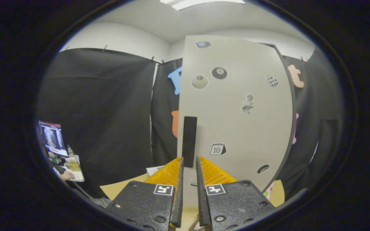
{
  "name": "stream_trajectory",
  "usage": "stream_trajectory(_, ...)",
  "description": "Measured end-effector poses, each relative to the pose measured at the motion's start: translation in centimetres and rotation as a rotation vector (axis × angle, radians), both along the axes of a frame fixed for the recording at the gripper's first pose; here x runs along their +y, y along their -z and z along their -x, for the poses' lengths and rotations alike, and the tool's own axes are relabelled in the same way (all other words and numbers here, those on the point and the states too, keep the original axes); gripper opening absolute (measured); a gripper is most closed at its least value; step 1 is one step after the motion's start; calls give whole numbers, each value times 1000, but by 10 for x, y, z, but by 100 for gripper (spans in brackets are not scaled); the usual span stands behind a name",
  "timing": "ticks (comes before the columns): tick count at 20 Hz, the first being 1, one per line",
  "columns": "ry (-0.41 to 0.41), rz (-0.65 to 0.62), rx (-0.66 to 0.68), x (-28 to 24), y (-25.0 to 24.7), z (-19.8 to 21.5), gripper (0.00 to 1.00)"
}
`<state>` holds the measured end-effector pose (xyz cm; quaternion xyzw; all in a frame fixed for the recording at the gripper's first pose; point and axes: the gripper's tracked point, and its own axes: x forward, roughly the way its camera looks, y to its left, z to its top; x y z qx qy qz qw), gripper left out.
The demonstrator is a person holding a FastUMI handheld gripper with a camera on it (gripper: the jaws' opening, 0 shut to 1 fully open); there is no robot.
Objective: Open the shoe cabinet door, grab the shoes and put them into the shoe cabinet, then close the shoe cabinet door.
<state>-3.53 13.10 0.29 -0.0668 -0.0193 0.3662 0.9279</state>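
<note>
2 fingers of the gripper (189,166) stand close together in the gripper view, with the lower end of the dark handle (189,141) in the narrow gap between their tips. They look clamped on it or very nearly so; whether both pads truly press on the bar I cannot tell, since the tips hide the contact.

The handle is a slim upright bar, its long axis running straight up from the fingertips and set along the near vertical edge of the shoe cabinet door (236,106). That pale door rises directly ahead of the fingers and spreads away to their right, dotted with small stickers (217,149). It appears turned edge-on toward the camera, so I judge it partly swung open, though the cabinet's inside is hidden.

Beyond the fingers to the left hangs the booth's black cloth wall (101,112). Low on that side a person's hand (66,175) rests near some papers, with a screen (52,138) above. Below the fingers lies a tan table surface (120,189).

No shoes can be made out. The step in hand seems to be the door swing. What matters next is that the pull follows the door's arc about its far hinge edge, with the bar kept upright between the fingers.
</note>
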Motion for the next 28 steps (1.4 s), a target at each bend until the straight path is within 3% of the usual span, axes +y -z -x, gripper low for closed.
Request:
stream_trajectory(5,-29,4,17,10,6,19,25)
stream_trajectory(10,34,7,83,48,29,-30,25)
stream_trajectory(11,63,6,99,56,32,-45,36)
stream_trajectory(13,88,-14,117,73,36,-74,71)
stream_trajectory(15,98,-28,114,90,37,-97,86)
stream_trajectory(20,148,-65,130,125,35,-143,95)
stream_trajectory(25,314,-60,150,127,39,-169,93)
stream_trajectory(28,296,-24,175,144,42,-174,50)
